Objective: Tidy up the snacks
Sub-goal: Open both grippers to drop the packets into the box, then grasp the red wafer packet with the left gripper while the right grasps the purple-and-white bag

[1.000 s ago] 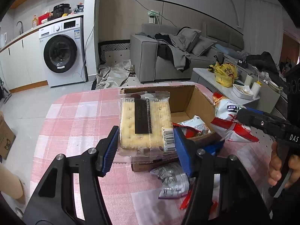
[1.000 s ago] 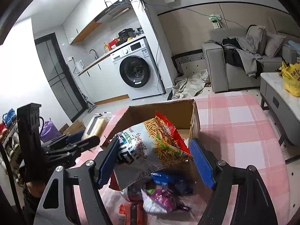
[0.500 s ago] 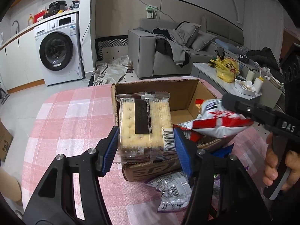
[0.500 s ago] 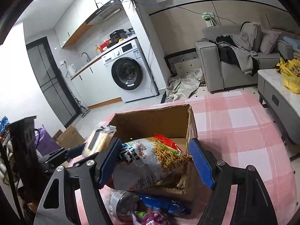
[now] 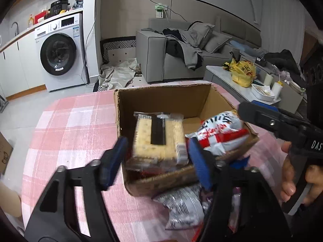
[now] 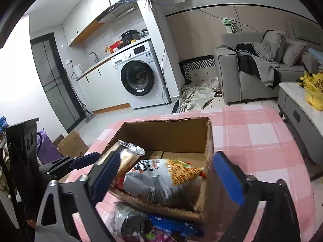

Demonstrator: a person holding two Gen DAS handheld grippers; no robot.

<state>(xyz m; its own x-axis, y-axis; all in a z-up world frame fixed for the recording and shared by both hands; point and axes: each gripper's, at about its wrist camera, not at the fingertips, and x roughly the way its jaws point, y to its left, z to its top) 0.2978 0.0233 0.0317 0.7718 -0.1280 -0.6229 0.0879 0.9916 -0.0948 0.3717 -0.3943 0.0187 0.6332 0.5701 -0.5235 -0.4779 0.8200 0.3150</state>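
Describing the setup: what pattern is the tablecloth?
Pink and white checks on the tablecloth, clearest in the right wrist view.

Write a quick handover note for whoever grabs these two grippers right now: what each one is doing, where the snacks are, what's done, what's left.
Left gripper: jaws opening, pads clear of the cracker pack, which lies in the cardboard box.
Right gripper: jaws opening wide; the noodle snack bag lies in the box between them, no longer gripped.
Done: cracker pack and noodle snack bag are in the box.
Left: loose packets on the pink checked tablecloth in front of the box, including a silver packet and a blue packet. Pull both grippers back, then box those.
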